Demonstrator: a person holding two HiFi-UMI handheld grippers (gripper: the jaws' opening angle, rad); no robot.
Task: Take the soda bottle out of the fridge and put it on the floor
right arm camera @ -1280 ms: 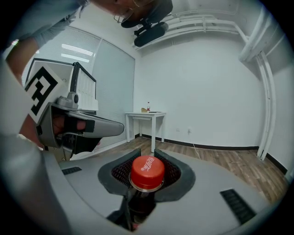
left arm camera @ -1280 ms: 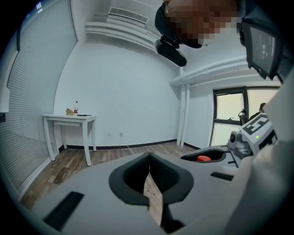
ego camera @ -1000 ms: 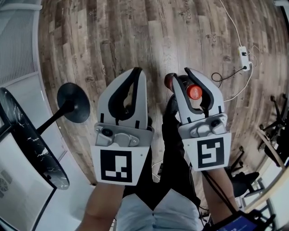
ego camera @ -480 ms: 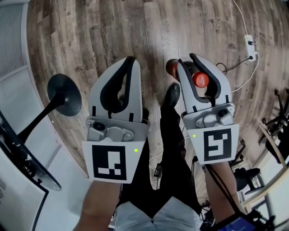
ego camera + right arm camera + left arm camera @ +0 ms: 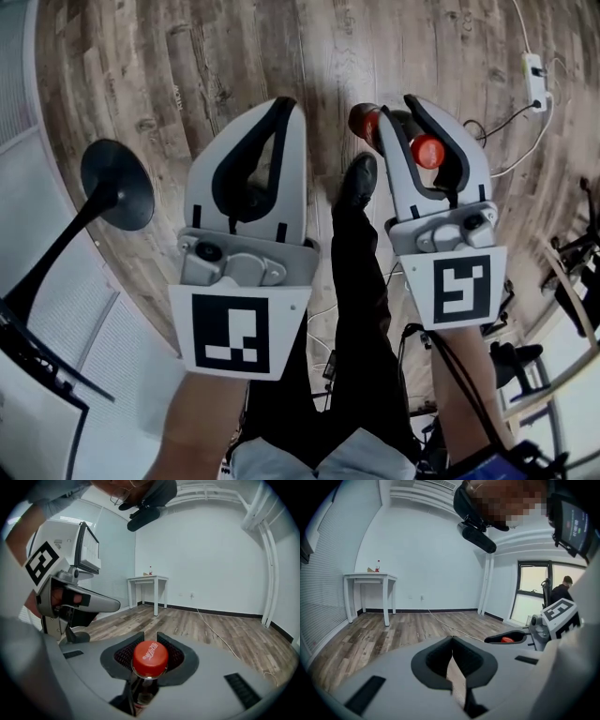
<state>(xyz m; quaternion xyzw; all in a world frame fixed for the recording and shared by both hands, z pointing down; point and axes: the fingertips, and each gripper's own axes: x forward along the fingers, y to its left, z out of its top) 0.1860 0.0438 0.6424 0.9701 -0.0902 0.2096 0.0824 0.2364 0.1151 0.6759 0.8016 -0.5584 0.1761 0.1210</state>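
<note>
— Bottle (image 5: 150, 658) hangs in the right tongs (image 5: 398, 117), which are clamped on its neck just under the red cap. It's held up in the air over the wooden floor (image 5: 234, 56).

— So it looks clear of the fridge. What about the other side?

— Left tongs (image 5: 452, 639) are pressed together with nothing between them, held level beside the right pair.

— Then I'd call this the carry, with the set-down yet to come.

— Agreed. The bottle's base isn't touching anything, and the floor is well below it.

— What does the next move need?

— Bring the right tongs down with the bottle kept upright until the base sits flat on the boards. Only then should the grip let go.

— Anything in the way?

— The person's shoe (image 5: 359, 183) is just below the bottle in the head view, and a white cable (image 5: 511, 131) trails off to the right. I'd pick the bare boards ahead of the shoe.

— And a neck grip can let the bottle swing, so a slow descent suits it.
</note>
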